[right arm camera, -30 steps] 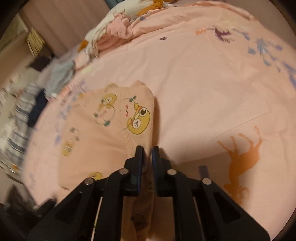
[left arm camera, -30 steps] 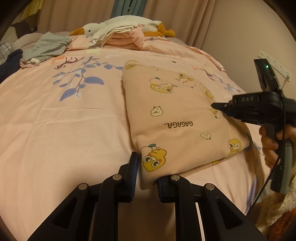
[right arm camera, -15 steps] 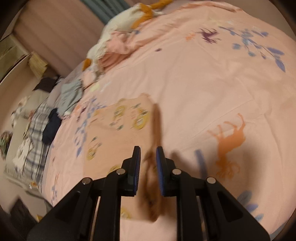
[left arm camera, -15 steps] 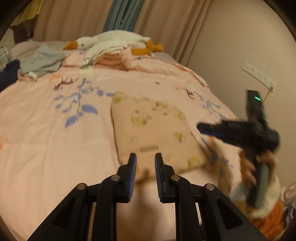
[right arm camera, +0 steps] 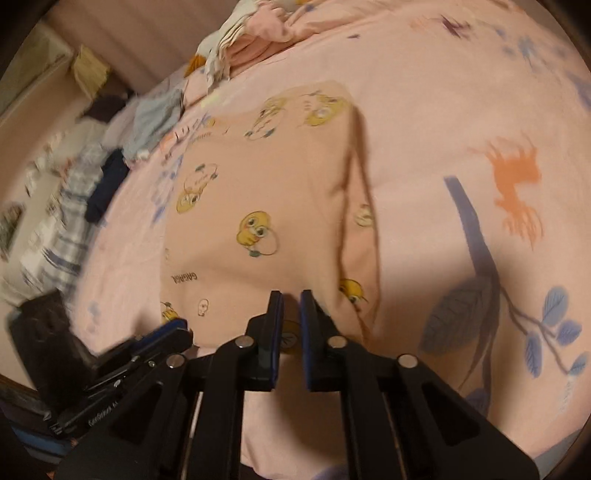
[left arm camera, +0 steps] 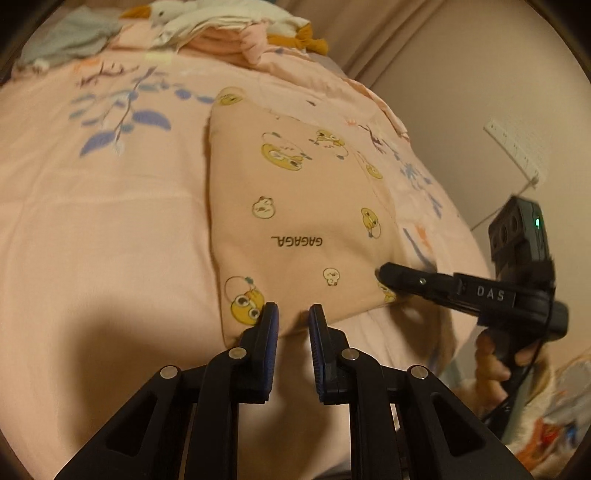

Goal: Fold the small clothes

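I'm looking down over a bed (left arm camera: 92,221) covered in a pale pink sheet printed with blue leafy sprigs and small orange animals. The task's piece, a peach garment (left arm camera: 295,206) with yellow duck prints and the word GAGAGA, lies folded into a flat rectangle on the near right part of the sheet, its long sides running away from me.

My left tongs (left arm camera: 291,314) sit over the garment's near edge with a narrow gap between the pads, and I see no cloth pinched there. My right tongs (left arm camera: 380,275) come in from the right with their tips on the garment's near right corner. Their jaws are closing and almost together. The right wrist view shows cloth in the slit, but I cannot tell whether it is caught. A hand (left arm camera: 495,365) grips the handle below them.

At the far end of the bed a white toy goose (left arm camera: 207,11) lies over a heap of pink and cream clothes (left arm camera: 221,37), and a grey garment (left arm camera: 74,33) sits to its left. Beige curtains (left arm camera: 369,33) hang behind. On the right is a plain wall (left arm camera: 461,92) with a white socket strip (left arm camera: 517,147) on it. The right wrist view is blurred, with striped cloth (right arm camera: 62,206) and a dark blue item (right arm camera: 107,181) along the bed's far left side.
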Motion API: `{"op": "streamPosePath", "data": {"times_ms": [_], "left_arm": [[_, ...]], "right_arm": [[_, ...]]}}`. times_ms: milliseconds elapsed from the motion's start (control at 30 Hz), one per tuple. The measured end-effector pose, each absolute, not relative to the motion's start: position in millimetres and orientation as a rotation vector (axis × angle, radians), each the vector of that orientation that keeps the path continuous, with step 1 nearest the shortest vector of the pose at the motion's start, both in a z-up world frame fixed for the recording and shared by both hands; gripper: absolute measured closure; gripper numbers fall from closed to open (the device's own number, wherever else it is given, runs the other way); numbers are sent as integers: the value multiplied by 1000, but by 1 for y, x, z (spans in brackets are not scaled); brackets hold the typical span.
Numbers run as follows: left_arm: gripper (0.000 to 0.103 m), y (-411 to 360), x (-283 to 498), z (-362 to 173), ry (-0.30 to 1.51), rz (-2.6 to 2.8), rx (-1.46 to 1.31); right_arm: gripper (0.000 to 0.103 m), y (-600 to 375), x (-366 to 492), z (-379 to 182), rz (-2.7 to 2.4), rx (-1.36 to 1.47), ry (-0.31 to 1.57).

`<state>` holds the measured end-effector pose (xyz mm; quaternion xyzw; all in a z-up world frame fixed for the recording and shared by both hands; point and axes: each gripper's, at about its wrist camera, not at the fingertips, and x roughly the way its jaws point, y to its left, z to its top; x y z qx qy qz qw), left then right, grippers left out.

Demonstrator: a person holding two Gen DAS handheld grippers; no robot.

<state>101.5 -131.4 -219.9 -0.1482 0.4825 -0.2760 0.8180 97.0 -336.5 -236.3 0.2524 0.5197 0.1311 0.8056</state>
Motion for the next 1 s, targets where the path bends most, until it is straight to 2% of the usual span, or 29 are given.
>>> {"op": "streamPosePath", "data": {"times_ms": [167,300,367,400,433,467,500,633,733,867,967,1000], "left_arm": [[86,-131,100,-216,1045,-592,-278],[86,-133,104,-198,1081,-541,-241],[77,-128,105,-185,1045,-535,-230],[66,-126,112,-171,992,-511,-218],[59,-124,120,-162,949,-485,-214],[59,-124,127,-155,925,-466,-212],[59,-124,143,-144,890,-452,-209],[59,-135,198,-132,836,-480,-216],[61,-152,232,-145,844,-505,-180],[63,-157,265,-187,978,-545,-283],[69,-149,282,-217,1030,-515,-313],[76,-147,285,-219,1024,-514,-315]], "right_arm": [[96,-328,88,-235,295,487,1077],[88,-331,87,-220,299,523,1022],[83,-341,87,-208,280,545,946],[76,-343,88,-200,273,538,908],[72,-344,96,-189,258,520,874],[63,-343,104,-183,239,512,868],[62,-344,113,-178,222,510,865],[65,-342,173,-171,205,487,898],[69,-346,204,-177,198,483,913],[73,-349,235,-216,176,529,1027],[82,-356,244,-241,141,534,1072],[83,-358,245,-242,150,529,1060]]}}
